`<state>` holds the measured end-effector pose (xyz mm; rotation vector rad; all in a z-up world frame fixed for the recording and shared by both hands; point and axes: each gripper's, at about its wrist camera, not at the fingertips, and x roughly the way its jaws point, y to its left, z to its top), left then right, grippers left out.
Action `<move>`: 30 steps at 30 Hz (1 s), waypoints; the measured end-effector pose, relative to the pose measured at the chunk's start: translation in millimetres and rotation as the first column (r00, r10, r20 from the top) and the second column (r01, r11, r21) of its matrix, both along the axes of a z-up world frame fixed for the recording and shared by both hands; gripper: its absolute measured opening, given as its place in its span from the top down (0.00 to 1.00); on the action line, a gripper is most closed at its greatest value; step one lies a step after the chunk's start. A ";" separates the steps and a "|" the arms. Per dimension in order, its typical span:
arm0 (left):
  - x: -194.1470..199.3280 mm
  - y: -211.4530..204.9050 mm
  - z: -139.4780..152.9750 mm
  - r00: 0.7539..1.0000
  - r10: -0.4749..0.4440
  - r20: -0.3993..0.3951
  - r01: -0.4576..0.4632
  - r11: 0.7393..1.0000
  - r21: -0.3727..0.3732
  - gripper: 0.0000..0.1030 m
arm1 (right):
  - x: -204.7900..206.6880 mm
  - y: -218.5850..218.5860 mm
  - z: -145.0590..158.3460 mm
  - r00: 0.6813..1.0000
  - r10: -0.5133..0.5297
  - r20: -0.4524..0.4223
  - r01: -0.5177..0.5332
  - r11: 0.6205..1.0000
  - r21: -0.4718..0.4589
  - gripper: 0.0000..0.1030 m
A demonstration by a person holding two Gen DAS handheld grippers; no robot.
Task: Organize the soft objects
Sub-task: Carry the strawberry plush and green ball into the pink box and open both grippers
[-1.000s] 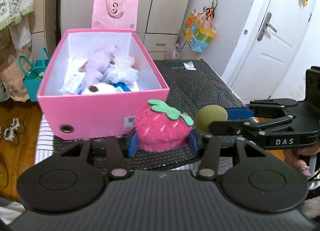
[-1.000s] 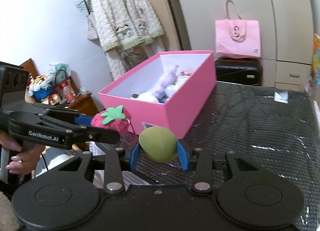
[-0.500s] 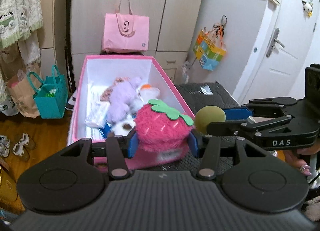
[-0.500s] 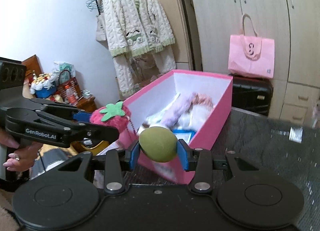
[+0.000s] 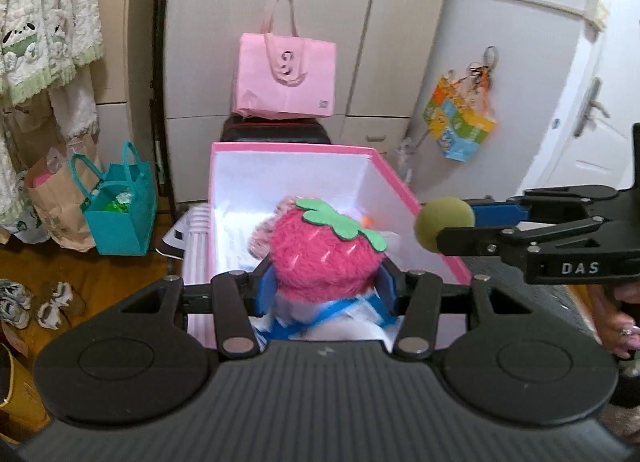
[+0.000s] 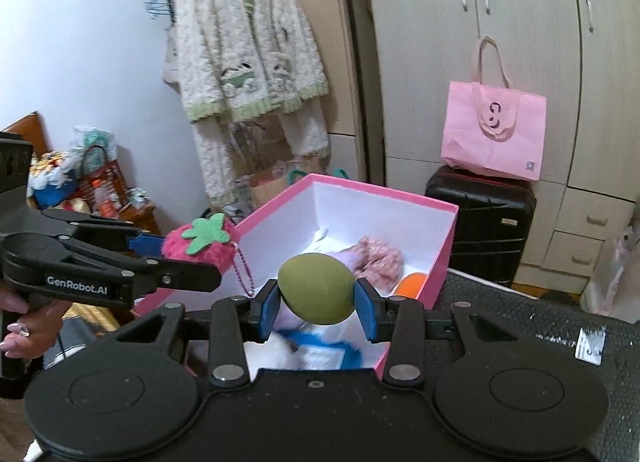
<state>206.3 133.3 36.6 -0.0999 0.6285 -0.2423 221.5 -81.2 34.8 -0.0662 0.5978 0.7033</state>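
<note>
Two toys in transit | left wrist view: left gripper (image 5: 326, 288) fingers pinch the fuzzy pink plush strawberry (image 5: 324, 256) above the open pink cardboard box (image 5: 394, 190) | right wrist view: right gripper (image 6: 316, 308) fingers clamp the olive-green foam egg (image 6: 316, 288) over the box | next: lower, release inside.

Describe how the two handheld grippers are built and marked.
Both are black plastic with blue finger pads. The left gripper carries white "GenRobot.AI" lettering on its side; the right gripper carries "DAS". Each has linkage bars with silver pivots and two round discs. One hand wears a ring.
</note>
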 end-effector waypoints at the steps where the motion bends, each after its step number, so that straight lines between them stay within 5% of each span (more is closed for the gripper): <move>1: 8.1 1.6 -1.7 1.000 0.010 -0.004 -0.010 1.000 0.015 0.52 | 8.7 3.0 -1.4 1.000 -0.006 -0.009 0.006 1.000 -0.006 0.55; 17: 81.1 3.7 -22.1 0.994 0.037 -0.102 -0.028 0.996 0.086 0.48 | 82.9 32.8 -27.2 0.996 -0.066 -0.067 0.060 0.994 -0.088 0.54; 20: 81.7 2.9 -20.9 0.994 0.074 -0.077 -0.067 0.994 0.086 0.30 | 90.5 33.2 -28.7 0.994 -0.080 -0.075 0.074 0.994 -0.077 0.52; 30: 54.5 4.0 -9.0 0.997 0.061 -0.043 -0.058 0.997 0.059 0.26 | 79.2 19.2 -25.5 0.992 -0.101 -0.076 0.098 0.995 -0.031 0.52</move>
